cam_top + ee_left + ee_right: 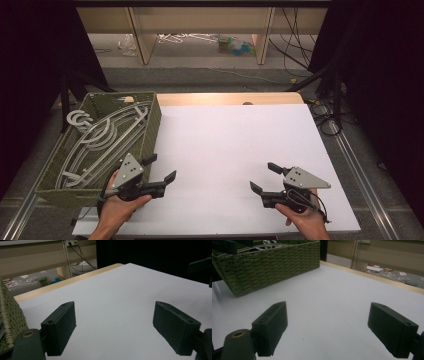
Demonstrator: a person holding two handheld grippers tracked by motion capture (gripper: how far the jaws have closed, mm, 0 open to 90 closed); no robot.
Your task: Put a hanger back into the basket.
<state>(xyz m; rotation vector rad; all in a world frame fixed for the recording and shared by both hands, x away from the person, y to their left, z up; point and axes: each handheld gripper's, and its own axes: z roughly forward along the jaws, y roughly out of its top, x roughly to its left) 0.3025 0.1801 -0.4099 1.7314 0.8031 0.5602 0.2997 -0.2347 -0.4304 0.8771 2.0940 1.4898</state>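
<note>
Far left on the white table point(235, 150): green woven basket point(150, 125), stacked with grey clothes hangers point(107, 137), hooks toward the far end, arms running lengthwise down to the near wall. Just beside the basket's near right corner: left gripper point(161, 170), jaws spread wide, nothing between them, aimed out over bare tabletop rather than into the basket. Probably the opening step, a reach for the top hanger. To do it well: swing the left gripper back over the rim, come down from above, close on one thin arm of the uppermost hanger only, near its middle for balance, then lift straight up so the hook clears its neighbours. Main hazard: nested hangers, hooks likely to snag and drag a second one along; also the basket's tall wall, standing between the jaws and the stack, and a light basket apt to shift if bumped. Centre: clear white surface, good room for laying a hanger down. Right: right gripper point(263, 177), also wide open and empty, low over the table, well apart from the basket, pointing across toward it, free to steady the wicker side. Beyond the far table edge: floor clutter, cables, wooden legs, none in the way.
</note>
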